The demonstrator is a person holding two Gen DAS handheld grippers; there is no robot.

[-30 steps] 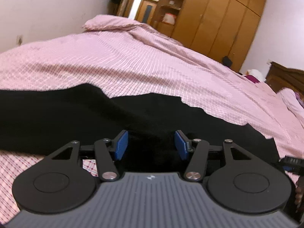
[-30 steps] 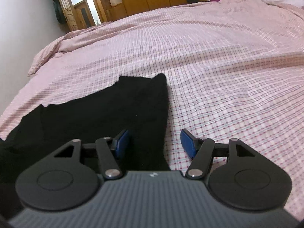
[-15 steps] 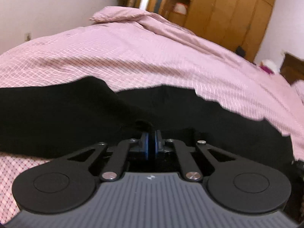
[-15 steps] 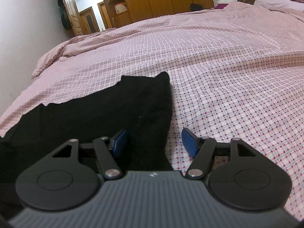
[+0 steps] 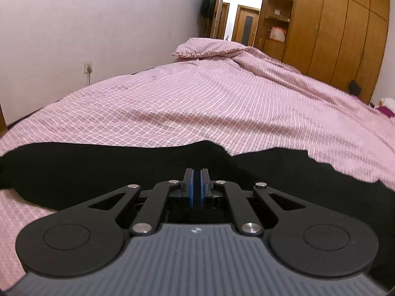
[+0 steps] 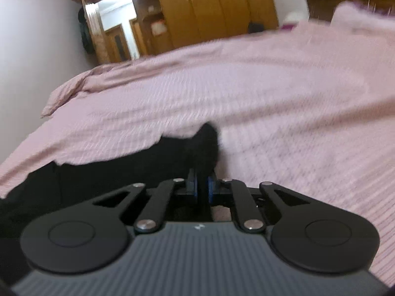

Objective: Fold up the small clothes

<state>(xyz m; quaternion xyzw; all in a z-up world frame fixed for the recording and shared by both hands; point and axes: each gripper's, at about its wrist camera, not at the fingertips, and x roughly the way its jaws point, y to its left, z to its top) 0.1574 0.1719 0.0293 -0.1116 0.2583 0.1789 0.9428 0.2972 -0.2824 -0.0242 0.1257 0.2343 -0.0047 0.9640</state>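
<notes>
A black garment [image 5: 98,167] lies spread across the near part of the pink checked bedcover [image 5: 222,103]. My left gripper [image 5: 196,172] is shut on a pinch of the garment's near edge, and the cloth rises in a ridge toward its blue pads. In the blurred right wrist view, my right gripper [image 6: 202,175] is shut on the black garment [image 6: 148,165] at its right-hand end, with dark cloth between the blue pads. The garment's far corner stands up in a peak just ahead of the right fingers.
The bedcover [image 6: 271,98] stretches far ahead and to the right. It is bunched into a heap [image 5: 205,46] at the far end. A wooden wardrobe [image 5: 333,24] and an open doorway [image 5: 243,12] stand beyond. A white wall with a socket [image 5: 88,67] runs along the left.
Both grippers went from open to shut on the black garment, the left first and the right just now. The left has risen and tilted up, drawing the cloth with it.
</notes>
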